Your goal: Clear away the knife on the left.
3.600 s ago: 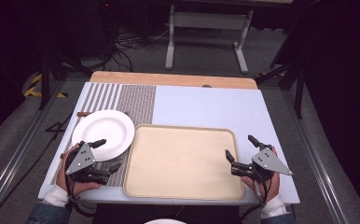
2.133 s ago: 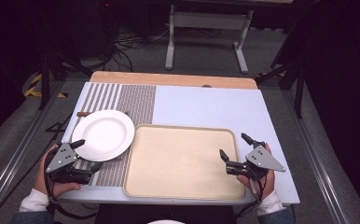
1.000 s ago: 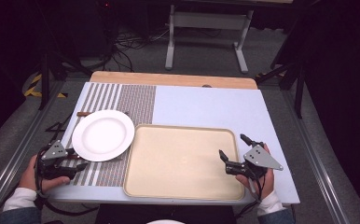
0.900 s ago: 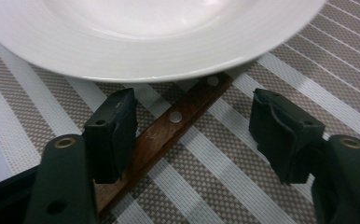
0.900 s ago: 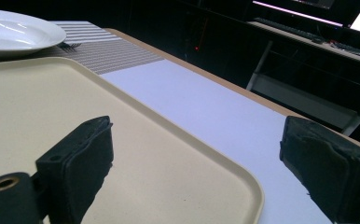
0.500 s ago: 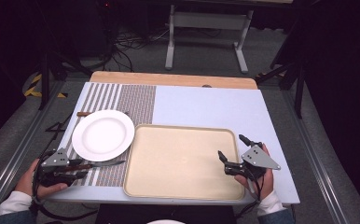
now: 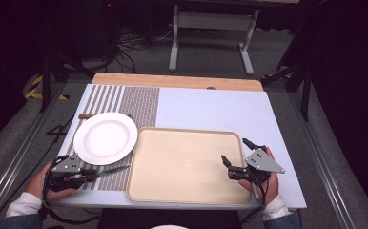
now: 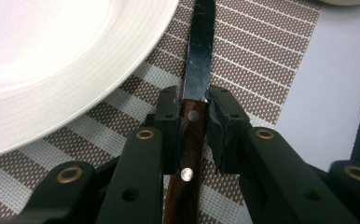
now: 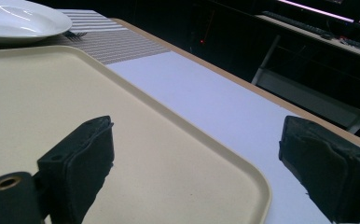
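Since the left gripper [image 8: 194,116] has its jaws closed on the knife [image 8: 194,74] right where the wooden handle meets the blade, the step in hand looks like picking up or re-placing that knife, & the grip point matters. In the left gripper view the knife runs up the middle of the frame, blade toward the top edge, pads [image 8: 169,116] on both sides of the riveted handle, w/ the striped placemat [image 8: 262,60] under it & the white plate [image 8: 52,56] filling the upper left, just beside the blade but apart from it. In the high view the knife [image 7: 108,170] sits at lower left, below the plate [image 7: 106,138], tip pointing right toward the tan tray [image 7: 187,164]; left gripper [image 7: 89,175] low at the table's near edge. To do it well, I'd say: keep the squeeze firm, since the handle is narrow & could roll between the pads; lift straight & level so the tip doesn't drag on the mat weave; swing clear of the plate rim, which is near enough to clip. Whether the blade is resting on the mat or just off it, can't tell. Right gripper [image 7: 237,160] is wide open, holding nothing, at lower right over the tray's right part; in the right gripper view its pads [image 9: 82,158] stand well apart above the tray [image 9: 136,140]. Best left parked there, out of the knife's path.
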The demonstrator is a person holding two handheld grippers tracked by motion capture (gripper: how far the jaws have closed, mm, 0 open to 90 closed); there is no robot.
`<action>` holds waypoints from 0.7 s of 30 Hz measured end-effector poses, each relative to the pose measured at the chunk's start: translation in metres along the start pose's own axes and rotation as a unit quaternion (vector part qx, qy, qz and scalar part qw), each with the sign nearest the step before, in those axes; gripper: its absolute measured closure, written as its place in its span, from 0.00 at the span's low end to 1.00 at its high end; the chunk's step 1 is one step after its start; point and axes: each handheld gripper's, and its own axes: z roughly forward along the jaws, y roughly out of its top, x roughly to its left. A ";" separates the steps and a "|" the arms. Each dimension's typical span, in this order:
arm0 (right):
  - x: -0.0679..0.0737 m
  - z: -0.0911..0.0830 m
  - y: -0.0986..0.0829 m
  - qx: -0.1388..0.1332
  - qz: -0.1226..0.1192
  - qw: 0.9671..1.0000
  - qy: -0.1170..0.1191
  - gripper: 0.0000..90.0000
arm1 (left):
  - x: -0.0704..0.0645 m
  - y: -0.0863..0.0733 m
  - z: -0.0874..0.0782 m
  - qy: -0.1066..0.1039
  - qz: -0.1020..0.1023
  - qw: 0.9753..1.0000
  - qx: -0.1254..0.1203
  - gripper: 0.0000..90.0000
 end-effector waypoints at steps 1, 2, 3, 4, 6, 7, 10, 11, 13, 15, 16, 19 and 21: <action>0.000 0.000 0.000 0.000 0.000 1.000 0.000 0.12 | 0.000 0.000 0.000 0.000 0.000 1.000 0.000 0.84; 0.000 0.000 0.000 0.000 0.000 1.000 0.000 0.12 | 0.000 0.000 0.000 -0.001 0.000 1.000 -0.001 0.84; 0.000 0.000 0.000 0.000 0.000 1.000 0.001 0.12 | 0.000 0.000 0.000 -0.001 0.001 1.000 -0.001 0.85; 0.000 0.000 0.000 0.000 0.000 1.000 0.004 0.12 | -0.001 -0.001 -0.001 0.000 0.003 1.000 -0.001 0.86; 0.000 0.000 0.000 -0.002 -0.001 1.000 0.004 0.12 | -0.001 -0.001 -0.001 0.001 0.003 1.000 -0.002 0.86; 0.000 0.000 0.000 -0.002 -0.001 1.000 0.004 0.12 | -0.002 -0.002 -0.001 0.000 0.003 1.000 -0.002 0.86; 0.000 -0.001 0.000 -0.002 -0.001 1.000 0.004 0.12 | -0.005 -0.002 -0.002 0.007 0.010 1.000 -0.006 0.86; 0.000 -0.001 0.000 -0.003 0.000 1.000 0.004 0.12 | -0.008 -0.001 -0.002 0.007 0.015 1.000 -0.010 0.86; 0.000 -0.001 0.000 -0.003 0.000 1.000 0.003 0.12 | -0.011 0.000 -0.003 0.012 0.017 1.000 -0.012 0.86; 0.000 -0.001 0.000 -0.003 0.000 1.000 0.003 0.12 | -0.013 0.000 -0.005 0.014 0.019 1.000 -0.020 0.86; -0.001 -0.001 0.000 -0.004 0.001 1.000 0.004 0.12 | -0.013 0.000 -0.005 0.014 0.019 1.000 -0.020 0.86; -0.001 -0.001 0.000 -0.005 0.001 1.000 0.003 0.13 | -0.016 0.001 -0.007 0.019 0.021 0.999 -0.034 0.86; -0.001 -0.002 0.001 -0.005 0.000 1.000 0.002 0.13 | -0.018 0.001 -0.005 0.010 0.015 0.999 -0.043 0.86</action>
